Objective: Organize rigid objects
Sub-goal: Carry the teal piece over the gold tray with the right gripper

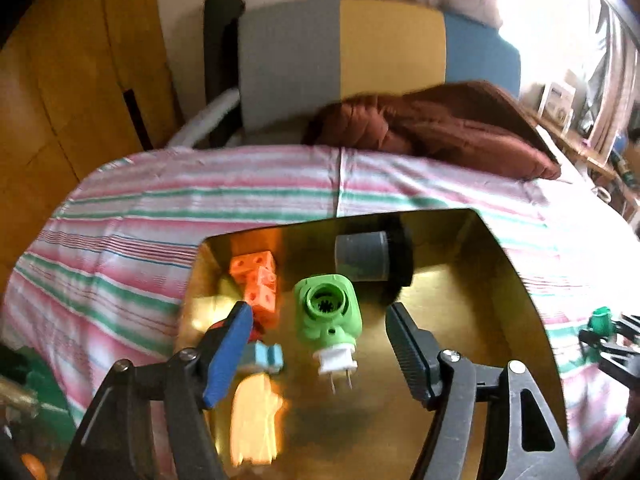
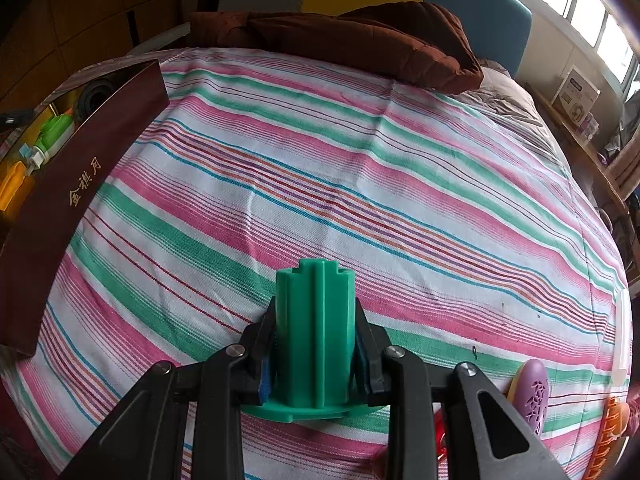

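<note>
My left gripper [image 1: 318, 309] hangs open over a gold-lined box [image 1: 516, 272]. Below the gap between its fingers lies a light green plug-shaped piece [image 1: 332, 320], and neither pad touches it. The box also holds orange cubes [image 1: 258, 276], a grey and black cylinder [image 1: 362, 256], a light blue piece [image 1: 266, 356] and a blurred yellow piece [image 1: 256, 416]. My right gripper [image 2: 316, 318] is shut on a dark green ribbed cylinder [image 2: 316, 344] with a flange at its base, held just above the striped sheet [image 2: 360, 184]. The box [image 2: 80, 176] stands to its left, showing a dark red wall.
A brown quilt [image 2: 360, 40] lies at the far end of the bed. A purple patterned object [image 2: 530, 396] and an orange ridged one [image 2: 608, 436] lie at the right near edge. A wooden shelf with boxes [image 2: 576, 92] runs along the right, under a window.
</note>
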Tool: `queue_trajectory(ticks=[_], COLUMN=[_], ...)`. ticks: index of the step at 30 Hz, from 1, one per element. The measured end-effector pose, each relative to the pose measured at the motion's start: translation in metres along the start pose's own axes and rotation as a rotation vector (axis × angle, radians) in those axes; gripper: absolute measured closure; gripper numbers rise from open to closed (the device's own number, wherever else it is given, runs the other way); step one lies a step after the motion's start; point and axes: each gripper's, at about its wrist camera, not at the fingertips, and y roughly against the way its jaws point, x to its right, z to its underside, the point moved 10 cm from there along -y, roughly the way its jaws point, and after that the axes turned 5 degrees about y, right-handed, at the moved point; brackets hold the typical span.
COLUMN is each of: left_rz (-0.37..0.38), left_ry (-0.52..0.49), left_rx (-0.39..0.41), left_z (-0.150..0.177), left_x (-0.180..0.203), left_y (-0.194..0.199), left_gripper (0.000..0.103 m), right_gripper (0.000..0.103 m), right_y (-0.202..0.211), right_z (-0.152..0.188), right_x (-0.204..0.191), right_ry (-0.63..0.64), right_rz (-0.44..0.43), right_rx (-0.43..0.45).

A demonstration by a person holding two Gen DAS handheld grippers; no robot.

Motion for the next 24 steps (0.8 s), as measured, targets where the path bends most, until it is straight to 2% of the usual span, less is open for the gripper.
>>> queue_trajectory(ticks=[5, 11, 24], left_rz=[-0.002, -0.014, -0.036], left_ry=[0.05, 0.071, 0.072], left_rx=[0.052, 0.069, 0.062], left_z=[0.018, 0.042, 0.072], left_x=[-0.009, -0.014, -0.023], left_y=[0.039, 0.064, 0.082], left_gripper=[0.033, 0.033, 0.033], right_gripper=[0.073, 0.073, 0.073], right_y=[0.0, 0.001, 0.001], right_z=[0.0, 0.0, 0.0], right_x=[0.0, 0.001, 0.002], right_ry=[0.006, 0.004, 0.0], right_rz=[0.001, -0.002, 0.001], right_rx=[0.004, 0.008, 0.016])
